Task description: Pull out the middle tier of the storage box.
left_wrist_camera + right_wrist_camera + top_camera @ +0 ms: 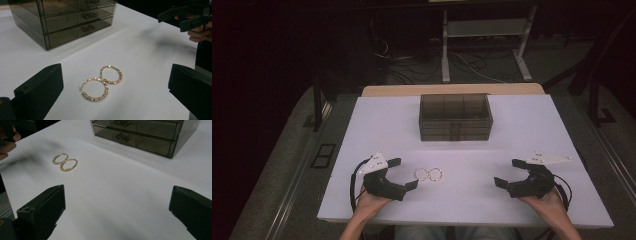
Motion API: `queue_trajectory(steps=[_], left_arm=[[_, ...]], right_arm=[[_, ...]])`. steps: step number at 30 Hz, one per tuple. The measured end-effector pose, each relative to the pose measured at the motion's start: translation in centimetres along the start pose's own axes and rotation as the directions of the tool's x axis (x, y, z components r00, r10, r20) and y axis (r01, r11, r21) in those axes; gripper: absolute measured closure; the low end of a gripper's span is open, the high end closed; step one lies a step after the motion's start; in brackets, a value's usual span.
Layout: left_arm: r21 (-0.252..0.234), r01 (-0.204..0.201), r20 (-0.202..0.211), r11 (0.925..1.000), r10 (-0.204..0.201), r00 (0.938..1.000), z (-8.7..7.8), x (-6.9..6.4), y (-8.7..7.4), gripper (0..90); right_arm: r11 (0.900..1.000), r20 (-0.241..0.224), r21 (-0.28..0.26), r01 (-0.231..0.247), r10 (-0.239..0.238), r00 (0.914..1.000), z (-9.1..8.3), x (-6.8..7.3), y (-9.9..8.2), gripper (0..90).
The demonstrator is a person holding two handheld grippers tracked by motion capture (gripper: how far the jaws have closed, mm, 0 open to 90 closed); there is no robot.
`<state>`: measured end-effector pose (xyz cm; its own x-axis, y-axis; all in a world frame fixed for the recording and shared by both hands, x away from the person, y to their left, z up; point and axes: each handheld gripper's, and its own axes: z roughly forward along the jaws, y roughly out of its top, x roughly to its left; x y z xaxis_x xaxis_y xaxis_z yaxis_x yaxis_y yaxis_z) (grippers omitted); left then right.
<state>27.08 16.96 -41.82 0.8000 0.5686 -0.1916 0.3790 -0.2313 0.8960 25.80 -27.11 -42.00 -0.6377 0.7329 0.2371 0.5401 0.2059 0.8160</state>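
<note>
We have a pair of gold hoop earrings lying flat on the white table, touching each other so that they read as a figure of eight. They sit near the front edge, just beside our left gripper and well apart from our right gripper. Behind them, toward the far edge, stands a smoked-plastic drawer organiser with its three drawers closed.

Both claws stand wide, with nothing between the jaws; in each gripper view the two black jaws frame bare tabletop, and in the left gripper view the hoops lie squarely between them.

We judge the step in hand to be the pick-up of an earring with the left gripper. To do it well, we should take one hoop rather than both: the nearer hoop is the easier target. Because the rings are thin and lie flat, we want to bring the jaws low, almost grazing the table, and close across the wire at a single spot on the rim, away from where the two touch. A slow close matters, since a hard nudge would likely send the hoop skating over the smooth surface. The right gripper can meanwhile move toward a drawer handle, ready to open it.
</note>
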Motion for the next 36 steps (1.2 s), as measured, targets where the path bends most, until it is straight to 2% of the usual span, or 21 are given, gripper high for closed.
queue_trajectory(steps=[7,15,18,30,36], left_arm=[[0.021,-0.008,-0.017,0.9997,0.009,0.9998,-0.2,-0.4,0.7,0.0],[0.071,-0.009,-0.015,0.9974,0.011,0.9998,-0.1,-0.8,1.4,0.0],[0.073,-0.010,-0.012,0.9973,0.011,0.9999,0.0,-0.9,1.6,0.0],[0.100,-0.019,0.004,0.9948,0.018,0.9998,1.1,-1.3,3.8,0.0],[0.115,-0.005,0.016,0.9934,0.004,0.9999,2.2,-1.2,4.7,0.0]], right_arm=[[1.0000,0.003,0.002,0.002,-0.002,1.0000,0.0,-0.1,0.0,0.0],[1.0000,0.008,0.005,0.002,-0.002,1.0000,0.1,-0.2,0.0,0.0],[1.0000,0.011,0.006,0.000,0.000,0.9999,0.1,-0.2,0.0,0.0],[0.9999,0.014,0.014,0.005,-0.005,0.9999,0.2,-0.2,0.0,0.0],[0.9999,0.014,0.014,0.006,-0.006,0.9999,0.1,-0.2,0.0,0.0]])
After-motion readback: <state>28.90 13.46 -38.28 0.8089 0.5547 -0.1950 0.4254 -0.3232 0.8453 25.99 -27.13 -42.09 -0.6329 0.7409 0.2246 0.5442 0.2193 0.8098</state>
